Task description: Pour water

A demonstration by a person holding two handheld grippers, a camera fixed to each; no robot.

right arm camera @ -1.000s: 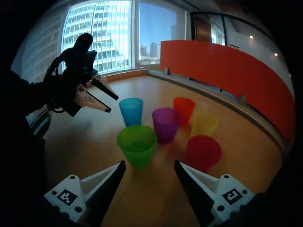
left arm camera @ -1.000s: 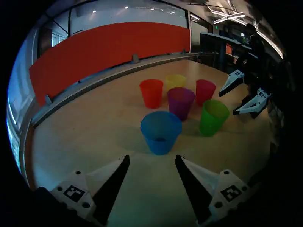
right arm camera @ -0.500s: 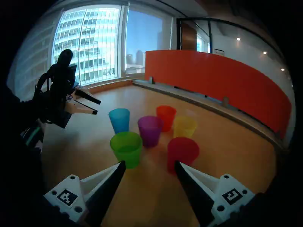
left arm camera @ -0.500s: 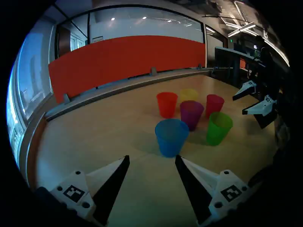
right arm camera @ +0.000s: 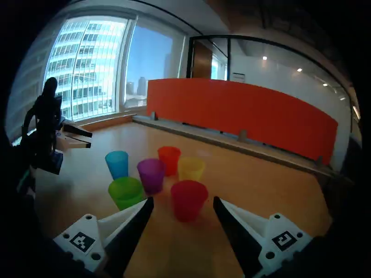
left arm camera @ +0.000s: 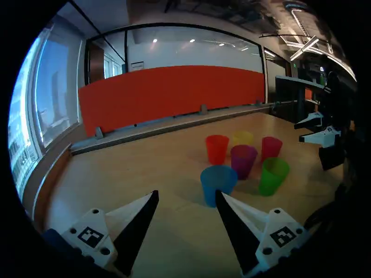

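Note:
Several coloured plastic cups stand in a cluster on the wooden table. In the left gripper view the blue cup is nearest, with the orange cup, yellow cup, purple cup, red cup and green cup behind it. My left gripper is open just short of the blue cup. In the right gripper view the red cup and green cup are closest, ahead of my open right gripper. The other gripper shows at the far left, held by a hand.
An orange partition with a grey rail runs along the table's far edge. Large windows lie beyond the table. The right gripper hangs at the table's right side. Bare tabletop surrounds the cups.
Both grippers have drawn back and up from the cups, which now look smaller and farther off. Both stay open and empty; the cups have not moved.

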